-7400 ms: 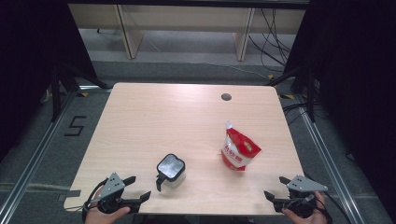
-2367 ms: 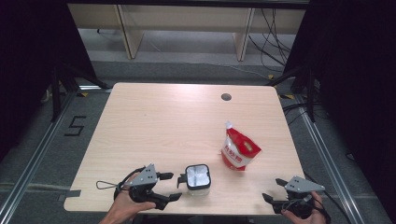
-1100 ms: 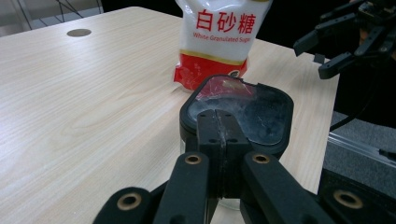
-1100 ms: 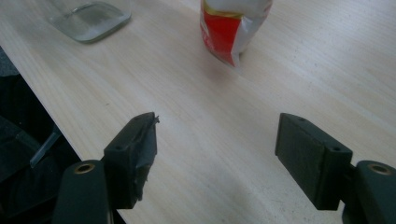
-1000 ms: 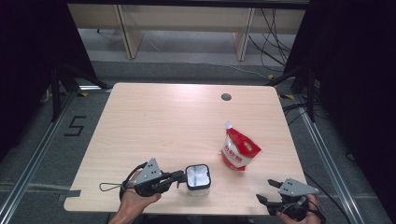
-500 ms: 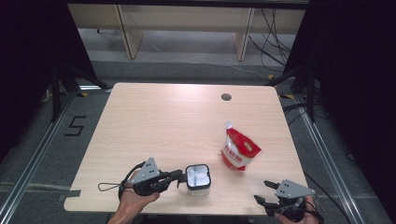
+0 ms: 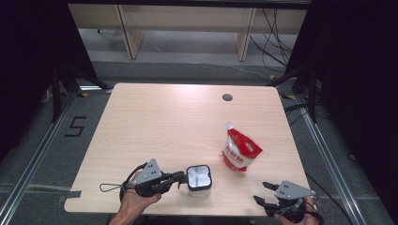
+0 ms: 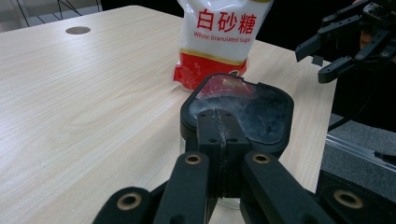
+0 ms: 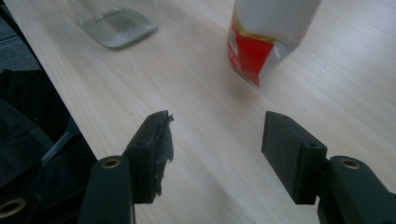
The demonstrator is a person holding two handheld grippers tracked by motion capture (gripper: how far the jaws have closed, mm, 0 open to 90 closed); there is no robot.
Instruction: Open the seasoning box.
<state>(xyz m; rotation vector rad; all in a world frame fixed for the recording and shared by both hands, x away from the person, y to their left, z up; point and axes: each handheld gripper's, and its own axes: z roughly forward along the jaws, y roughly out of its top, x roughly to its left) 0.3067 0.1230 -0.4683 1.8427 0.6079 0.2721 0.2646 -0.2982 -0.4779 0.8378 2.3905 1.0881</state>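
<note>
Reading "White Granulated Sugar" on the pouch (image 8: 219,39) takes the left gripper view.

Red-and-white sugar pouch (image 8: 219,37) printed "白砂糖" and "White Granulated Sugar", floor marking (image 7: 75,126) reading "5" beside the table

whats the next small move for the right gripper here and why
Probably reach the right gripper forward to the sugar pouch. Its jaws have just been closing partway with nothing between them, and it sits at the table edge, apart from the pouch. The left gripper is shut on the handle of the jar, so the jar looks steadied.
</note>
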